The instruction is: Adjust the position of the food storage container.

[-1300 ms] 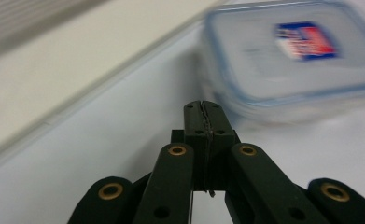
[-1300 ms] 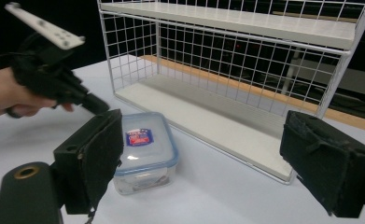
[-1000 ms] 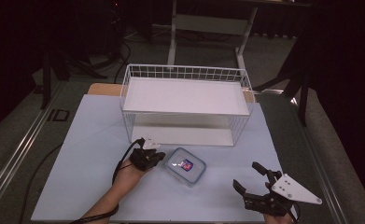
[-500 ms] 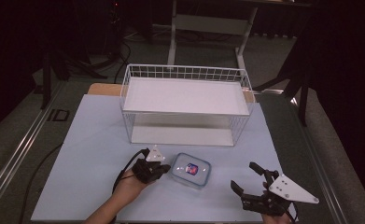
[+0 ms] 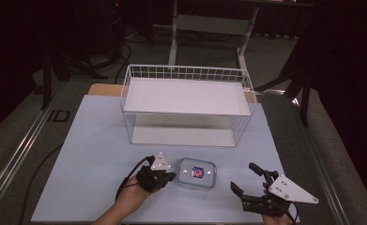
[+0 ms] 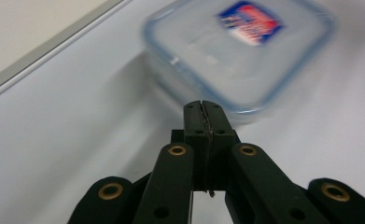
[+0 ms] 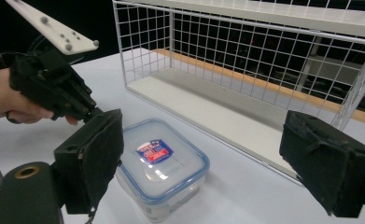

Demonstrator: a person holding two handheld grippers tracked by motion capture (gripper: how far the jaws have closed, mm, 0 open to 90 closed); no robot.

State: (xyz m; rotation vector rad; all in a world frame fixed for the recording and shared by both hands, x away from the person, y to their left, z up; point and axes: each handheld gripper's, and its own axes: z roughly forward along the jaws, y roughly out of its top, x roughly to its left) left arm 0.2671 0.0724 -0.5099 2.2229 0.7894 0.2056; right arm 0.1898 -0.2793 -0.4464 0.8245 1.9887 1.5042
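A white wire basket (image 5: 187,105) stands well beyond both grippers. Just ahead of the left gripper (image 5: 172,176), whose jaws are pressed together on nothing, sits the clear food container (image 5: 197,173). Its lid bears a red-and-blue label (image 7: 152,150), writing too small to read. The right gripper (image 5: 247,179) gapes wide, the container near its left.

box (image 5: 197,173): clear, blue rim, red/blue label | basket (image 5: 187,108): white

I see a clear, square container (image 5: 197,173) with rounded corners, its blue-rimmed lid clipped on and bearing a red-and-blue label. It sits flat near the table's (image 5: 92,145) near edge, about midway along.
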